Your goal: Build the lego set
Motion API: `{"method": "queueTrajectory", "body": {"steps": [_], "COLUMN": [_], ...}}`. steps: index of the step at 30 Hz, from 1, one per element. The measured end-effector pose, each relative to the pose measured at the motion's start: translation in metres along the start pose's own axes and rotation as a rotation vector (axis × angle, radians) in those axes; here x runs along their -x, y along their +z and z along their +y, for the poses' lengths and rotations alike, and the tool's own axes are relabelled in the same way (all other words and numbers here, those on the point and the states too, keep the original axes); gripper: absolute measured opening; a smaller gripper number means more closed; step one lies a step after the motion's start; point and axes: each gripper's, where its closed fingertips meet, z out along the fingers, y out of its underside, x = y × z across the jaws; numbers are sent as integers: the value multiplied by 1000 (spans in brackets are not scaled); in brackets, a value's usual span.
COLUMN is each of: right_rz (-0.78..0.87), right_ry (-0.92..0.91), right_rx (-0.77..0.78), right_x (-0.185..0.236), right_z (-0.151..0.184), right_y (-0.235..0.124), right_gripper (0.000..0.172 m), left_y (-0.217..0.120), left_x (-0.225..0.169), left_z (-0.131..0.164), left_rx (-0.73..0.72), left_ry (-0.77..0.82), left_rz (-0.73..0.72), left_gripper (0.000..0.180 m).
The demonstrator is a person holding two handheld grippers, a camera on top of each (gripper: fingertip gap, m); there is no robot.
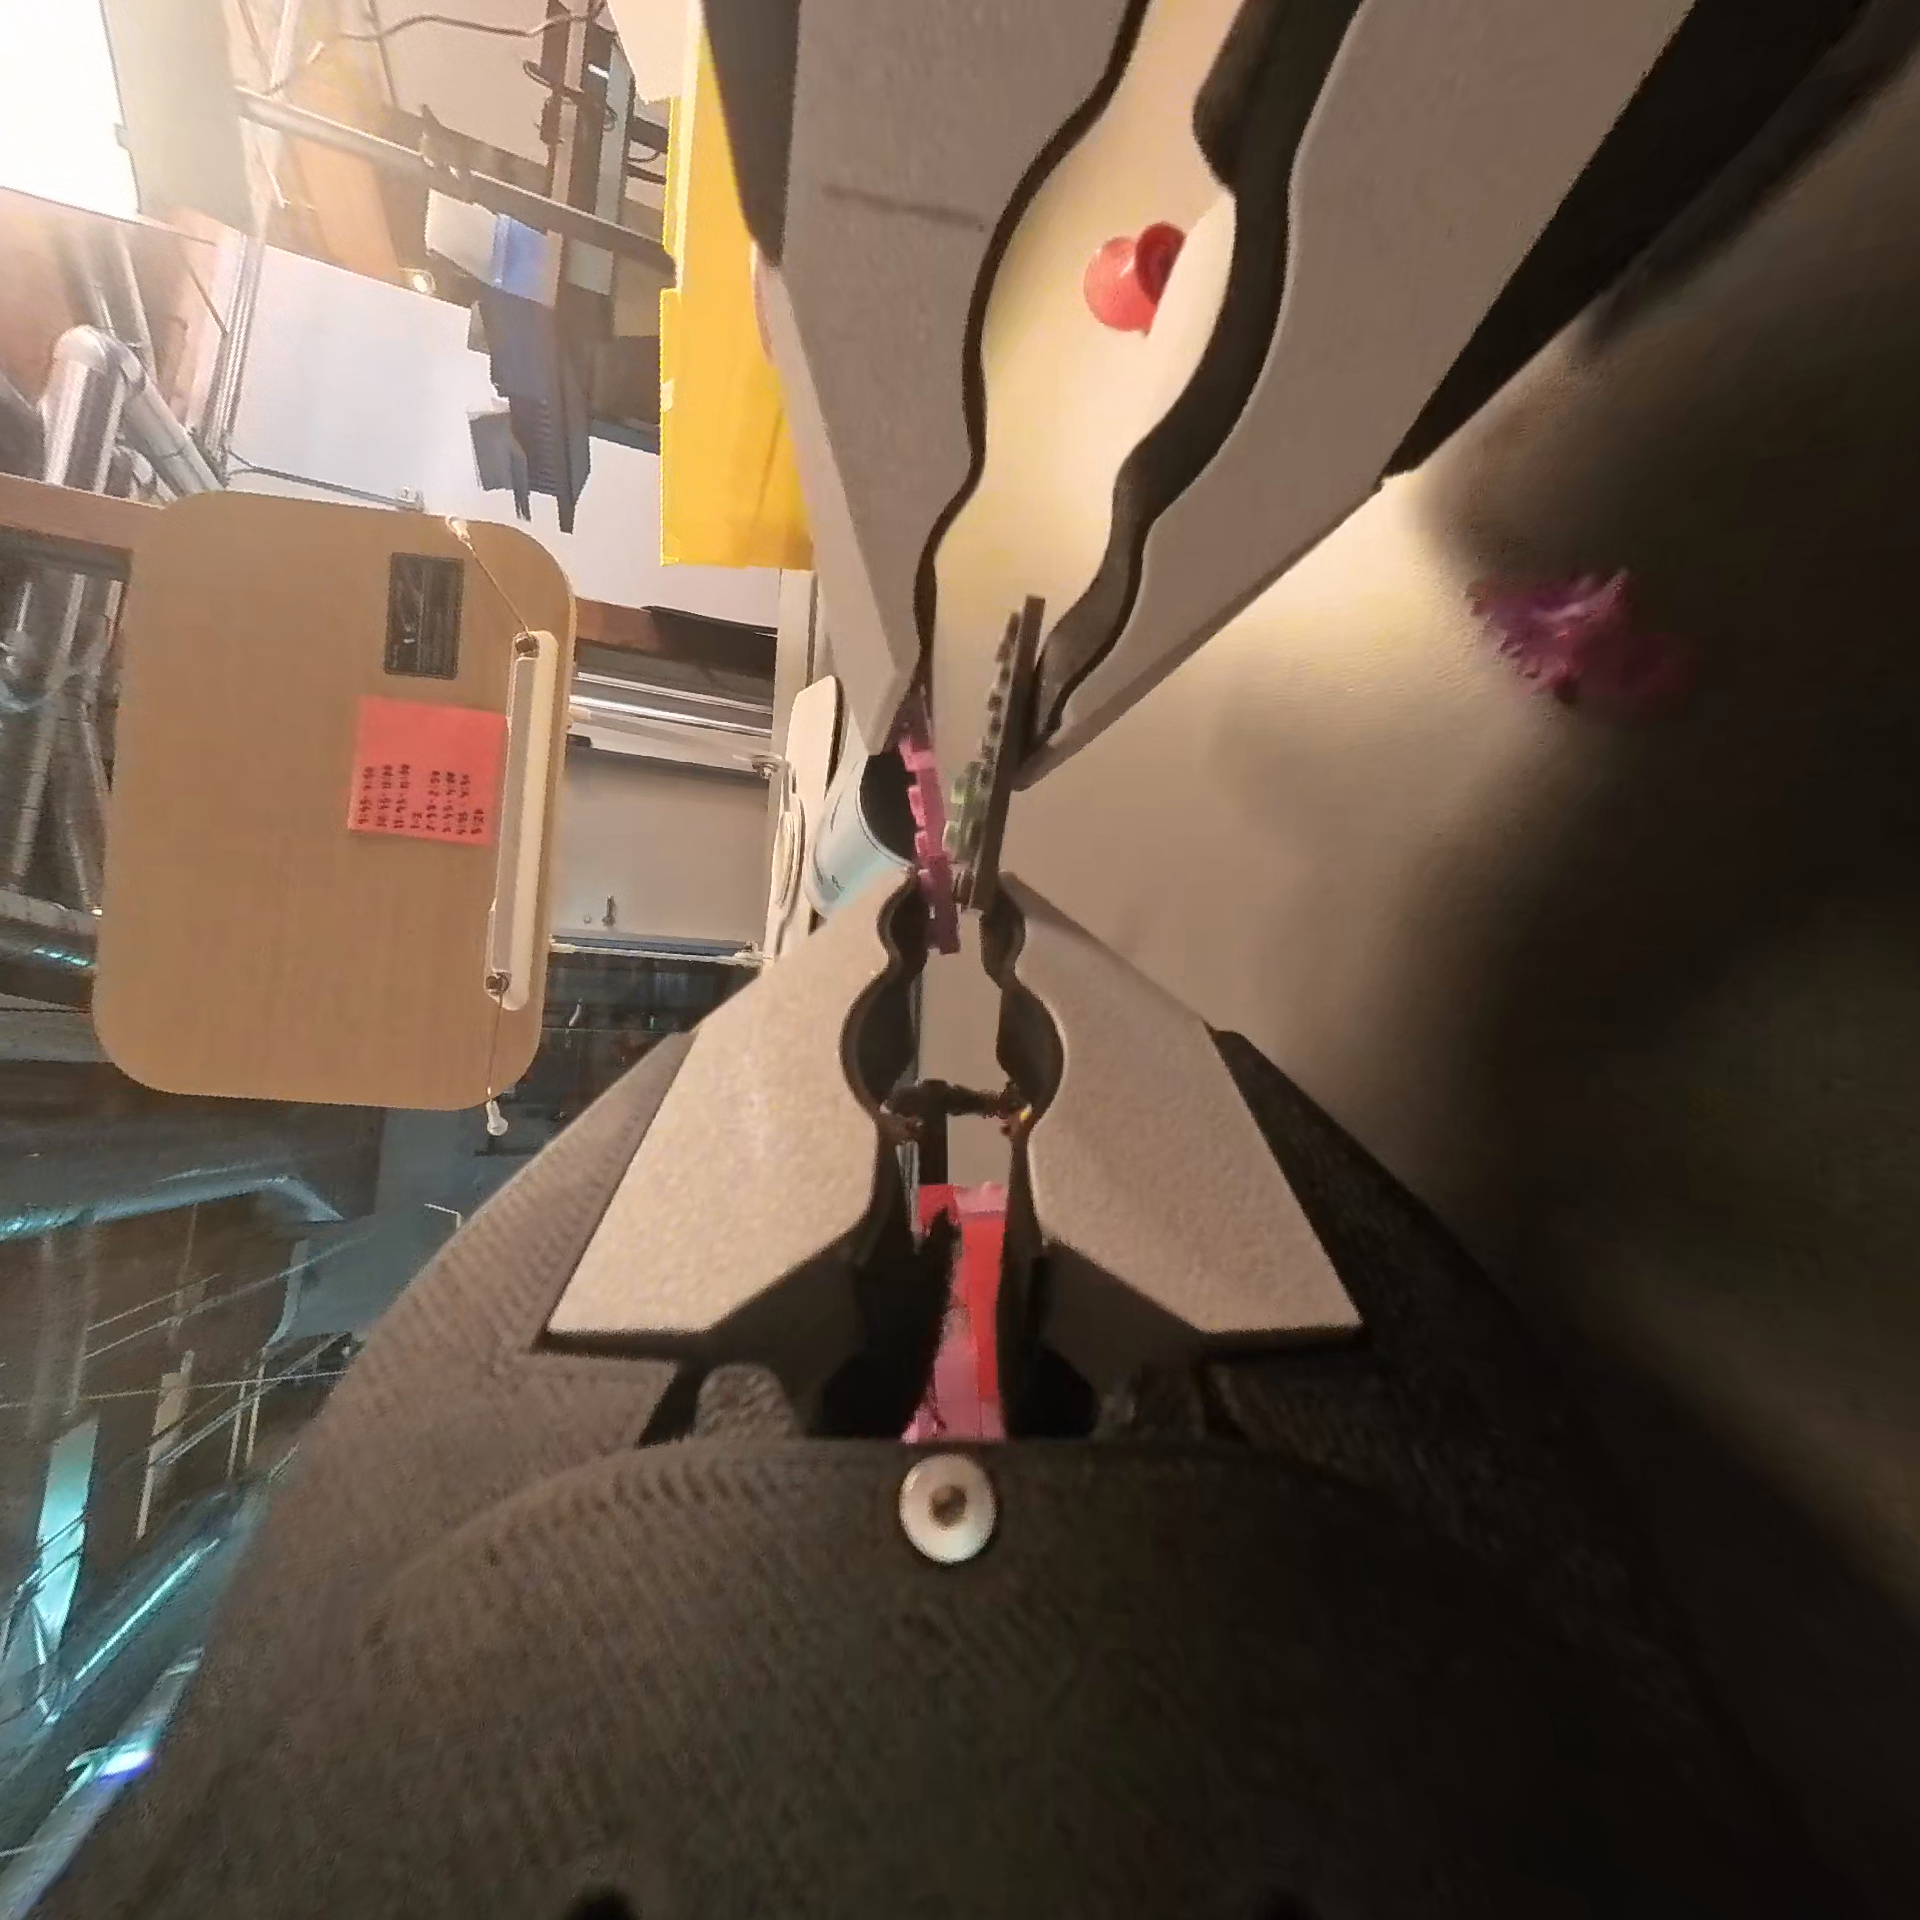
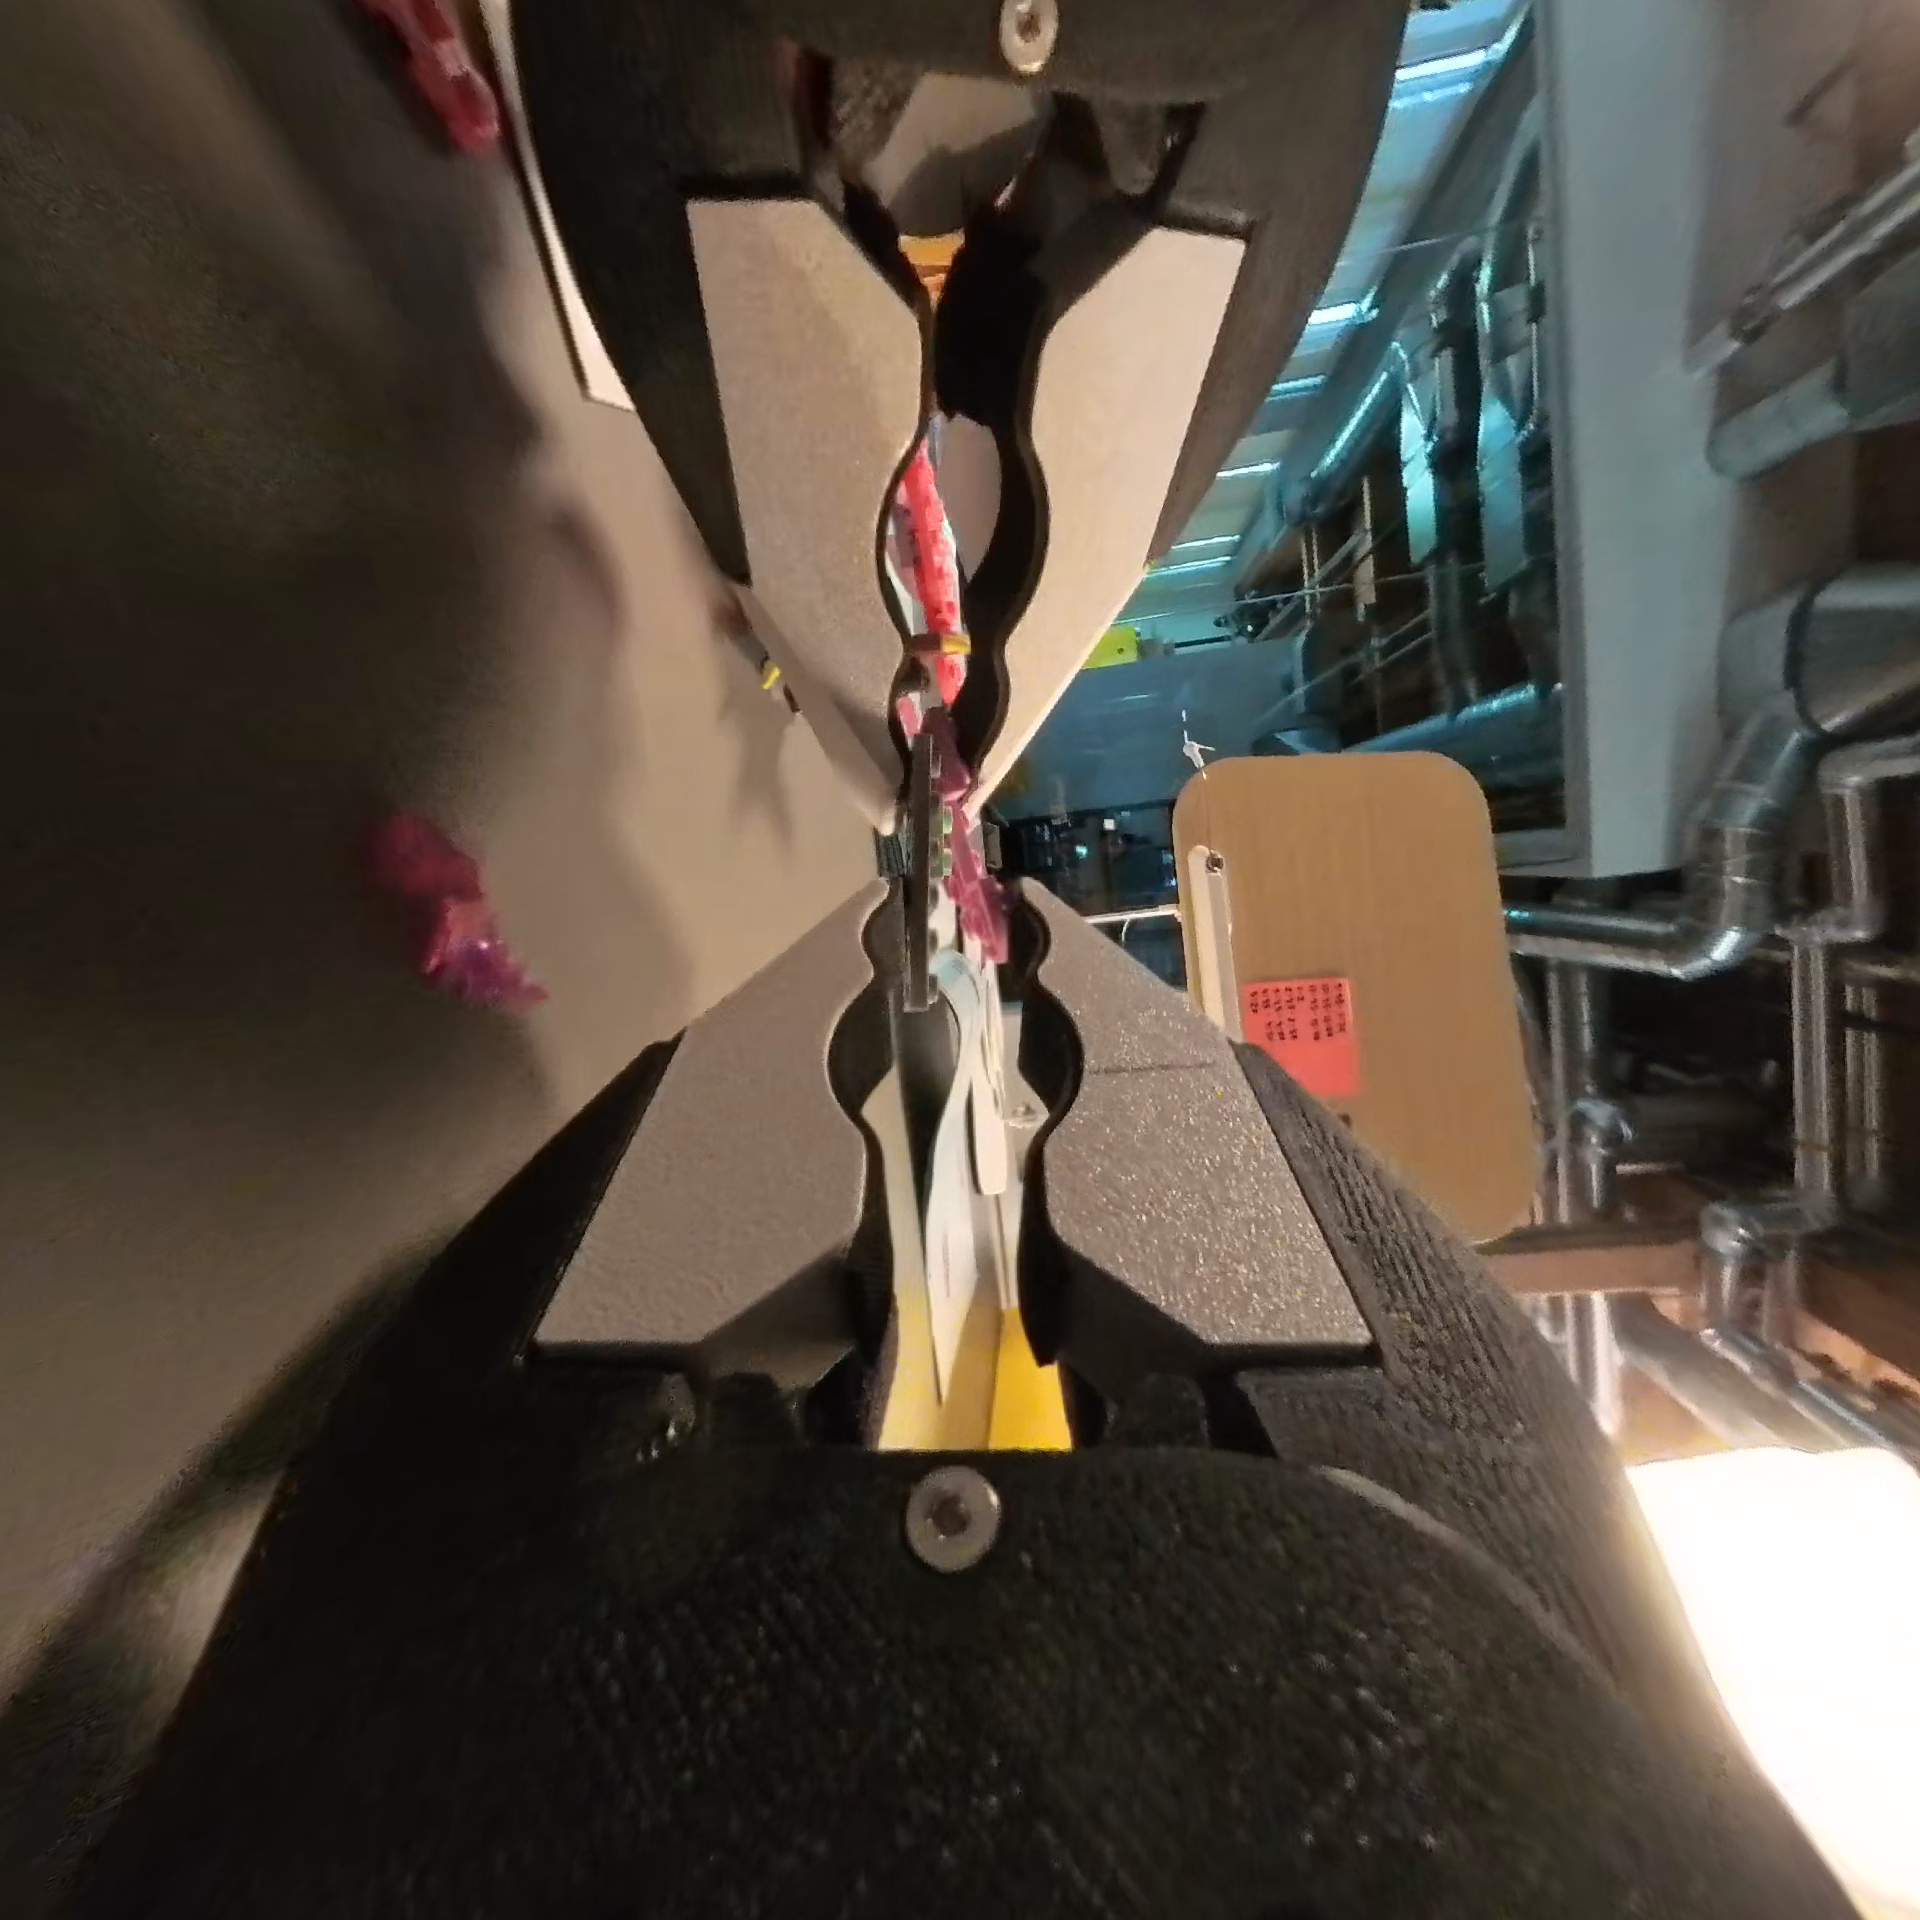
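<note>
My two grippers meet tip to tip on a small stack of toy bricks. It is a dark plate point(image 1: 1006, 717) and a magenta plate point(image 1: 928, 821) with a small green piece point(image 1: 968, 805) between them. The plates spread apart toward the right gripper. My left gripper point(image 1: 958, 891) is shut on the narrow end, with the magenta plate reaching in between its fingertips. My right gripper point(image 1: 971, 743) comes from above, one finger on each plate. In the right wrist view my right gripper point(image 2: 954, 906) closes around the dark plate point(image 2: 914, 914) and the magenta plate point(image 2: 971, 883). The left gripper point(image 2: 935, 816) faces it.
A beige surface point(image 1: 1351, 831) runs along one side, with a purple toy piece point(image 1: 1558, 634) and a red knob-shaped piece point(image 1: 1127, 275) on it. A wooden board point(image 1: 312, 790) with a red note hangs nearby. A yellow panel point(image 1: 717, 364) and metal pipes point(image 2: 1714, 883) stand behind. My two grippers' fingertips are within a few centimetres of each other.
</note>
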Motion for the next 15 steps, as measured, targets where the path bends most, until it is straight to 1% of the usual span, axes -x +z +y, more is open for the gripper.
{"method": "queueTrajectory", "body": {"steps": [3,7,9,11,13,15], "right_rz": [10,28,24,12,18,15], "right_ry": [15,41,39,24,-2,-19], "right_rx": [11,8,31,57,64,69], "right_x": [0,-4,-3,0,1,3], "right_z": [0,2,7,12,12,13], "right_y": [3,3,5,8,9,10], "right_gripper": [18,29,32,39,36,24], "left_y": [1,2,1,2,2,0], "left_x": [1,0,-1,-4,-6,-4], "left_z": [3,5,4,4,2,1], "left_rx": [12,21,20,26,23,14], "left_ry": [16,1,3,22,35,25], "left_rz": [-8,5,10,22,25,20], "left_gripper": [8,8,8,8,8,8]}}
